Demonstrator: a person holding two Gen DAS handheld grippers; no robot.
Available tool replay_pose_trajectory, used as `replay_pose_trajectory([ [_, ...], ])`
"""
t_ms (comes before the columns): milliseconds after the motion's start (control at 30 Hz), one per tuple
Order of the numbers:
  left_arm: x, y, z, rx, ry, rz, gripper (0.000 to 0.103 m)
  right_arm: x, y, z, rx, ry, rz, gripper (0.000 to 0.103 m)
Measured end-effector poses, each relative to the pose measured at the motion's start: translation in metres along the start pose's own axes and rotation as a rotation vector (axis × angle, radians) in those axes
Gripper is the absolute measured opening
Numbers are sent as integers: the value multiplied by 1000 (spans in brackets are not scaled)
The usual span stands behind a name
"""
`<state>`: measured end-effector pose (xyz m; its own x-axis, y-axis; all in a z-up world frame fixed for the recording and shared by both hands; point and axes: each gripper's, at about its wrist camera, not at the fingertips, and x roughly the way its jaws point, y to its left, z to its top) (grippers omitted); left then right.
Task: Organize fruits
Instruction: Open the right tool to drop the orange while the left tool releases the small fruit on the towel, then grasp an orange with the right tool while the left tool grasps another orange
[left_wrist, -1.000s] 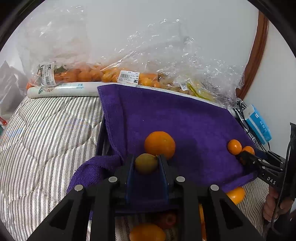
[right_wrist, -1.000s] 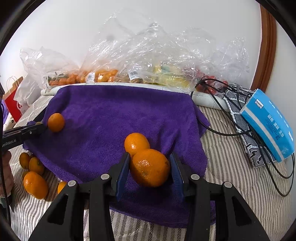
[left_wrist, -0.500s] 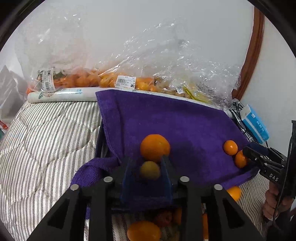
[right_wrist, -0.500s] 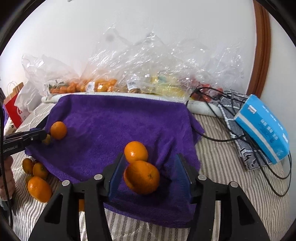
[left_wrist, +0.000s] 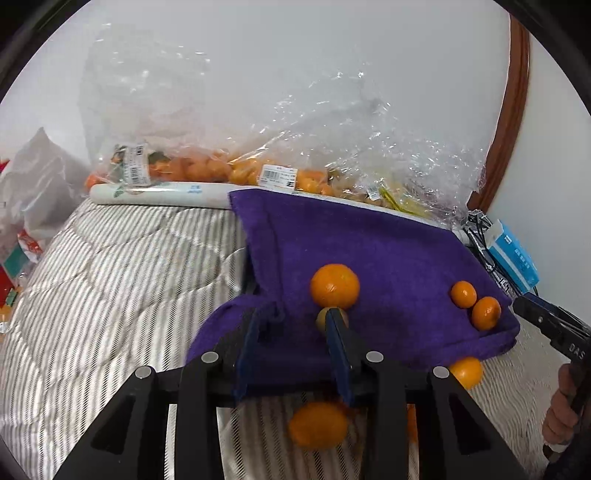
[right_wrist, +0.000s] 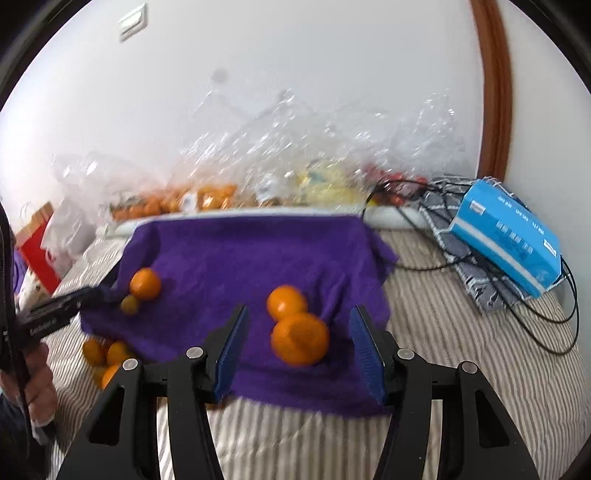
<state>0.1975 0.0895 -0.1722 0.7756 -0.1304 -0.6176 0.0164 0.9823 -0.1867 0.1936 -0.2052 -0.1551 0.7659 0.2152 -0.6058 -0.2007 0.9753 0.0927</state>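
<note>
Right gripper (right_wrist: 297, 343) jaws just opened, orange (right_wrist: 300, 339) loose between; left gripper (left_wrist: 291, 325) jaws open, empty; towel (left_wrist: 388, 258).

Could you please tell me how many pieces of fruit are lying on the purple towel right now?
4 on the purple towel: a large orange and a smaller orange touching near its front, plus another orange and a small yellowish fruit together at its left edge. None seems hidden.

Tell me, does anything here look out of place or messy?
Yes. Several oranges lie loose on the striped bedding beside the purple towel, not on it with the others. The towel's near left corner is bunched up rather than flat.
</note>
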Motion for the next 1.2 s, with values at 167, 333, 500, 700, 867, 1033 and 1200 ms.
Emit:
replay_pose_trajectory([
  [167,-26,12,-15,4,-32,-4,40,-10,31,-18,-51,28,78,53],
  [333,-39,24,-28,-23,-23,3,40,-3,60,-33,-108,70,104,47],
  [500,-48,27,-34,-31,-31,-15,40,16,73,-41,-114,120,94,47],
  [700,-52,28,-33,-40,-35,-40,41,35,76,-47,-126,158,34,47],
  [867,-50,26,-34,-29,-23,-51,41,44,79,-46,-124,190,39,47],
  [1033,-43,22,-37,-10,13,-68,41,46,80,-46,-131,195,56,40],
  [1200,-38,15,-41,20,50,-121,42,27,75,-51,-130,144,82,39],
])
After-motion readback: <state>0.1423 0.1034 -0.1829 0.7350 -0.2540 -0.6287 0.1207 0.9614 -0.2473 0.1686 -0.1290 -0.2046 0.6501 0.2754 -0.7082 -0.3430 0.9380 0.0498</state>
